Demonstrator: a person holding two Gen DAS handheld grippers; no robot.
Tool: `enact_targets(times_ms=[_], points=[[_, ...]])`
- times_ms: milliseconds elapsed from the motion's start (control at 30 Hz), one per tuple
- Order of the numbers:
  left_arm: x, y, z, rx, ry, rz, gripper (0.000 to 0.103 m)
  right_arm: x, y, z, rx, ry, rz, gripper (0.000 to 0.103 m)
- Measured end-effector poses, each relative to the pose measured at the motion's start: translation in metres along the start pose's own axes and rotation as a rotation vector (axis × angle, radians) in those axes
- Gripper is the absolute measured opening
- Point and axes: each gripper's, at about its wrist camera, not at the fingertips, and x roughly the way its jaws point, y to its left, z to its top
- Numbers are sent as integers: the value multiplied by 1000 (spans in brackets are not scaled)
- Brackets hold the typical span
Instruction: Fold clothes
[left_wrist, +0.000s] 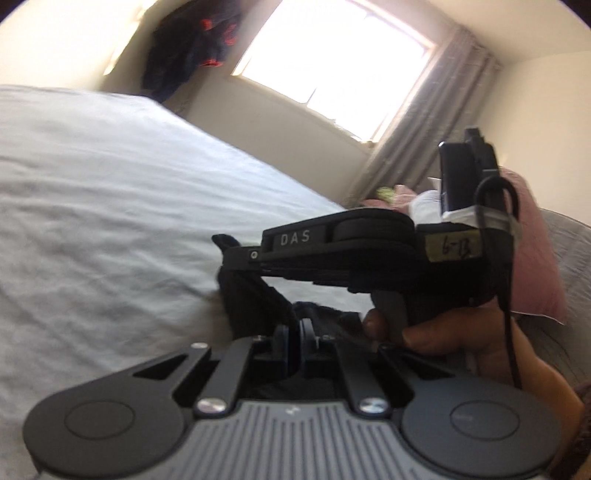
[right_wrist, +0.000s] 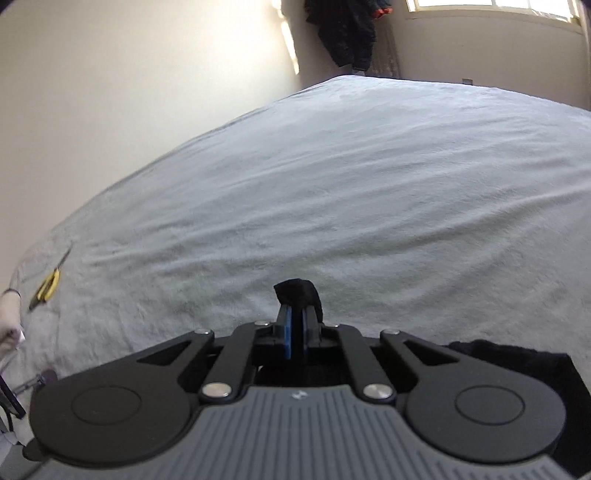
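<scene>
Bedding is filling most of both views: a pale grey bedsheet (right_wrist: 332, 184) is lying wrinkled over the whole bed, and it is reaching to the cream wall with the bright window (left_wrist: 332, 62) and the grey curtain (left_wrist: 436, 122). Dark clothes with red marks (left_wrist: 192, 48) are hanging in the corner by the window. A pink pillow (left_wrist: 535, 258) is lying at the right edge of the left wrist view.

The task's black garment (left_wrist: 251, 299) is lying on the sheet at the near edge of the bed, between the two tools, and both tools are gripping it.

The right gripper (right_wrist: 295, 328) is pointing downward toward the sheet. Its jaws are closed, the blue pads almost meeting, and a small fold of the black cloth is sticking up above the fingertips. In the left wrist view this tool is crossing the picture sideways, with its tip on the left, and a hand (left_wrist: 454, 332) is holding its handle from below with fingers around the trigger.

The left gripper (left_wrist: 297, 332) is pointing slightly downward and is rolled to one side, so the room is looking tilted. Its jaws are closed on the black cloth, which is bunching dark around them.

A small yellow and black object (right_wrist: 48, 286) is lying at the far left on the sheet; it is too blurred to name.
</scene>
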Motion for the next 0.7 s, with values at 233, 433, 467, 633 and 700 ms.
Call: enact_targets(times_ms=[233,433,467,633,700], points=[[10,-30,-10,144,51,-83,5,-38,-32,-14,136,-67,-43,5],[20,-37,-18,192,111,-108,5,-67,-49,-30,219,-145,-99,5],[21,-38,-18,196,116,-112,5,-72,-52,-32,231,-157,-110,5],[19,-48,-22,217,135,-156,5,-87,-63,-46,265,-187,-161,5],[22,-51,-24,228,155,-154,6,-88,-68,-49,281,-184,-166,5]])
